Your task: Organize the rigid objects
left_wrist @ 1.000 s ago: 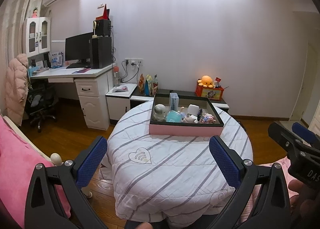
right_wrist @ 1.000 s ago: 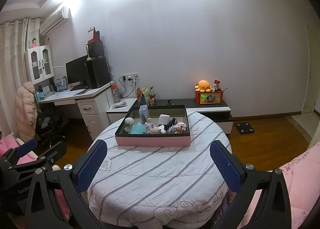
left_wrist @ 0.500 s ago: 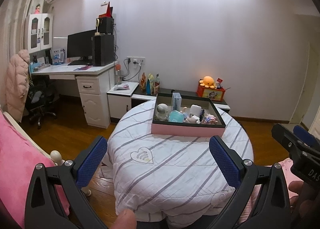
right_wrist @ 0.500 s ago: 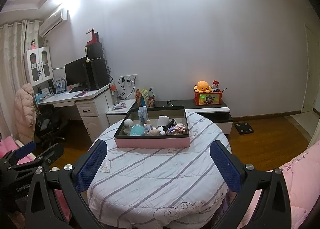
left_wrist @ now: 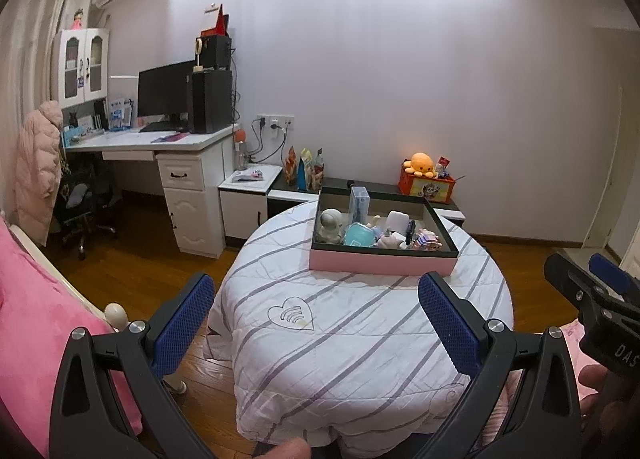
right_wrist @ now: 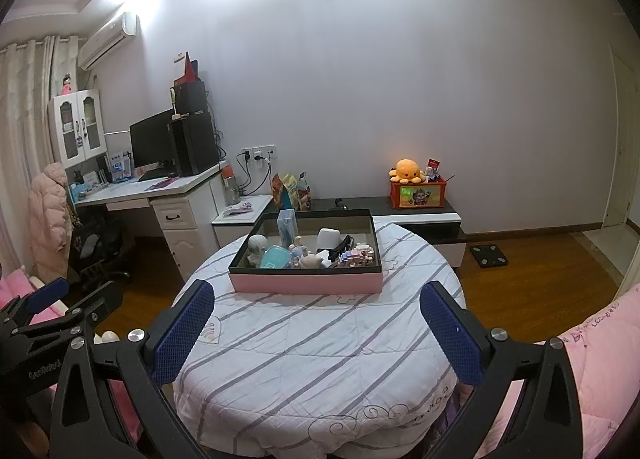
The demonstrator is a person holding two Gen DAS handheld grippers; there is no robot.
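Note:
A pink box with a dark rim (left_wrist: 382, 263) (right_wrist: 306, 283) stands at the far side of a round table under a striped white quilt (left_wrist: 360, 335) (right_wrist: 320, 347). In it lie several small things: a grey astronaut figure (left_wrist: 330, 223) (right_wrist: 256, 247), a teal case (left_wrist: 359, 235) (right_wrist: 276, 257), a tall clear blue box (left_wrist: 359, 203) (right_wrist: 287, 227), a white cube (left_wrist: 397, 219) (right_wrist: 329, 237). My left gripper (left_wrist: 316, 317) is open and empty, short of the table's near edge. My right gripper (right_wrist: 316, 319) is open and empty, also well short of the box.
A white desk with monitor and speakers (left_wrist: 168, 139) stands at the left, with an office chair (left_wrist: 80, 203). A low black cabinet with an orange plush (left_wrist: 420, 165) runs behind the table. Pink bedding (left_wrist: 36, 319) (right_wrist: 600, 339) lies on both sides. A scale (right_wrist: 489, 255) lies on the wood floor.
Both grippers have tilted slightly, so the table and box sit a little lower in view. Both stay open and empty.

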